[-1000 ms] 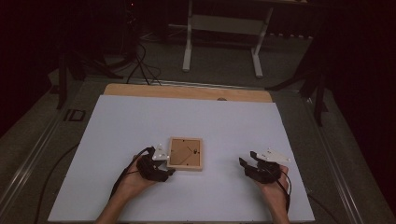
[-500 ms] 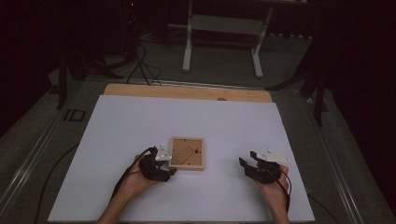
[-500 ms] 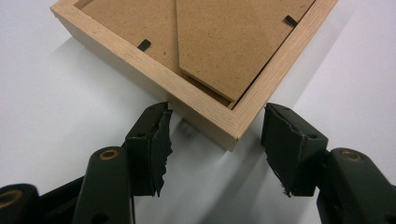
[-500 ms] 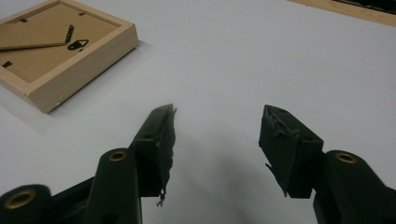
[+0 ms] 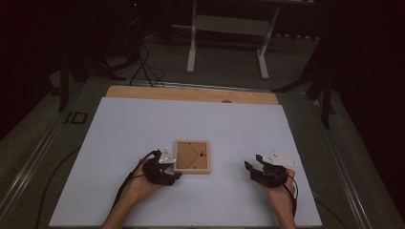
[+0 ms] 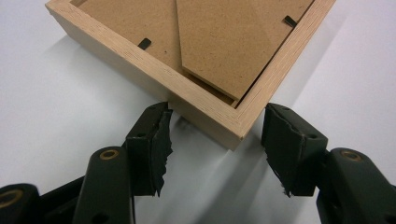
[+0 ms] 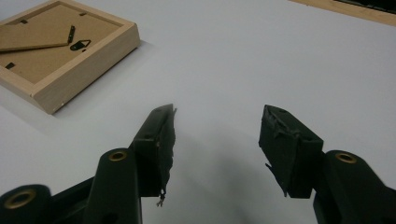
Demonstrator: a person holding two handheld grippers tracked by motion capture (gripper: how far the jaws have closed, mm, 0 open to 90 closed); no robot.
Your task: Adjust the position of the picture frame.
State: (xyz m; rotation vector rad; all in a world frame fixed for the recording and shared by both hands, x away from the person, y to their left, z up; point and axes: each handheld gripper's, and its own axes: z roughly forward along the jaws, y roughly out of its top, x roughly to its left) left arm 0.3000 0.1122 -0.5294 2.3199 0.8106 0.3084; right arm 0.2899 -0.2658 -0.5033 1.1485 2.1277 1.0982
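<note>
A small wooden picture frame [image 5: 192, 156] lies back-up on the white sheet, its brown backing board, fold-out stand and hanger facing up. My left gripper [image 5: 173, 169] sits at the frame's near left corner. In the left gripper view that corner of the frame [image 6: 212, 116] pokes in between the open jaws of my left gripper [image 6: 217, 114]; the left pad [image 6: 154, 140] is at the frame's side, the right pad stands clear of it. My right gripper [image 5: 252, 163] rests on the sheet well to the right of the frame. Its jaws [image 7: 218, 112] are open with nothing between them, and the frame [image 7: 60, 51] lies off to the upper left.
The white sheet [image 5: 191, 119] covers most of the table, with a wooden strip [image 5: 191, 94] bare along the far edge. On the dark floor beyond stand a white metal stand [image 5: 227, 28] and some cables [image 5: 143, 62]. Metal rails [image 5: 344, 167] run along both table sides.
</note>
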